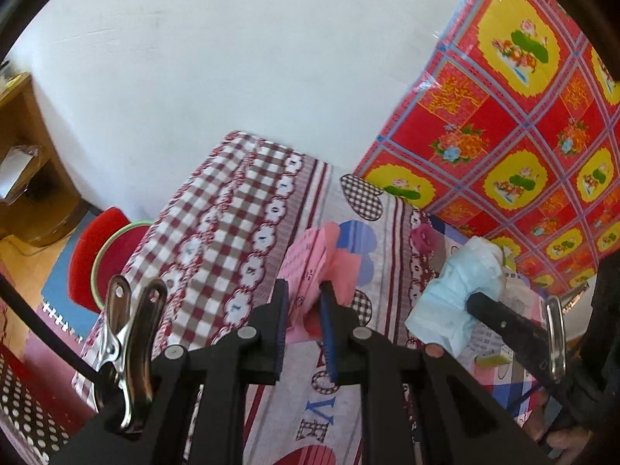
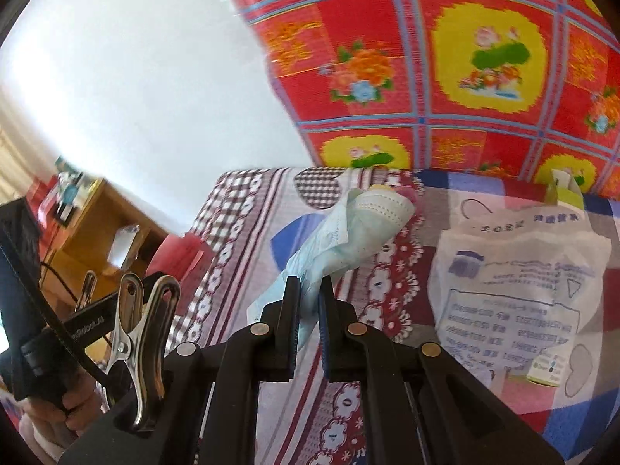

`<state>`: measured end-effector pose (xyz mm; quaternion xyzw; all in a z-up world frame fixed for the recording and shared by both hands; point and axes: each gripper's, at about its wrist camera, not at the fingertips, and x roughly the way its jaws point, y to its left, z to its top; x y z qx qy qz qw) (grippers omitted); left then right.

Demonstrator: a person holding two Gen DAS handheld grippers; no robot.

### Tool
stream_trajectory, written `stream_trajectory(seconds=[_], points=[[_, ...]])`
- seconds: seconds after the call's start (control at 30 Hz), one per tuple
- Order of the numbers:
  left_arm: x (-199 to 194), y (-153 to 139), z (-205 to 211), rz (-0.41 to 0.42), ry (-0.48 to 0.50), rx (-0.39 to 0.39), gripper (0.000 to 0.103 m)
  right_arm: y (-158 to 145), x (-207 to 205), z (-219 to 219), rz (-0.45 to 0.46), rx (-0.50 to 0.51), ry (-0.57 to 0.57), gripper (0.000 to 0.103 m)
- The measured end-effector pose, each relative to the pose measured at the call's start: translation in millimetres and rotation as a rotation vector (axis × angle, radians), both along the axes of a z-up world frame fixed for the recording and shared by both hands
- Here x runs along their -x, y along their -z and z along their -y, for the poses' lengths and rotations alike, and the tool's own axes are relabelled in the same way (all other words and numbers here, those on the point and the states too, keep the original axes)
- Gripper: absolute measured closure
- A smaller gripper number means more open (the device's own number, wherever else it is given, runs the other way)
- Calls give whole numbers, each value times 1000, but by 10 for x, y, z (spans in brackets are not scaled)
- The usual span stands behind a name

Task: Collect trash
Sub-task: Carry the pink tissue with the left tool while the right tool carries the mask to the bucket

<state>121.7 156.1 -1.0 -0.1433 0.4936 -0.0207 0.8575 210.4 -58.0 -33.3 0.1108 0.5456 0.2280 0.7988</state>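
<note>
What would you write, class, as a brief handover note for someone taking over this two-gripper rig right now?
Left gripper: shut on the pink paper, held above the patterned bedsheet.
Right gripper: shut on the blue face mask, also lifted.
Done: both pieces picked up.
Left: drop them in a bin; none is visible. The printed white bag and small yellow-green box remain on the sheet.

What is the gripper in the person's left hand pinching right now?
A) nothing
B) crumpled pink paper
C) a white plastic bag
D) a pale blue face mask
B: the left gripper is closed on the crumpled pink paper, lifted above the patterned cloth.
</note>
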Motion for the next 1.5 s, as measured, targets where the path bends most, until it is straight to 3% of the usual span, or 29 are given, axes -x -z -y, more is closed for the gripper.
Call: stream_trajectory(seconds=[0.43, 0.8, 1.1, 1.5], points=[[465, -105, -391, 7, -190, -45, 87, -148, 206, -451, 31, -40, -225, 93], [771, -123, -1089, -3, -358, -62, 87, -248, 379, -1049, 60, -65, -393, 93], [758, 35, -1684, -32, -392, -57, 87, -314, 437, -1609, 75, -81, -431, 93], [464, 381, -2366, -91, -356, -9, 87, -266, 323, -2455, 63, -57, -470, 93]])
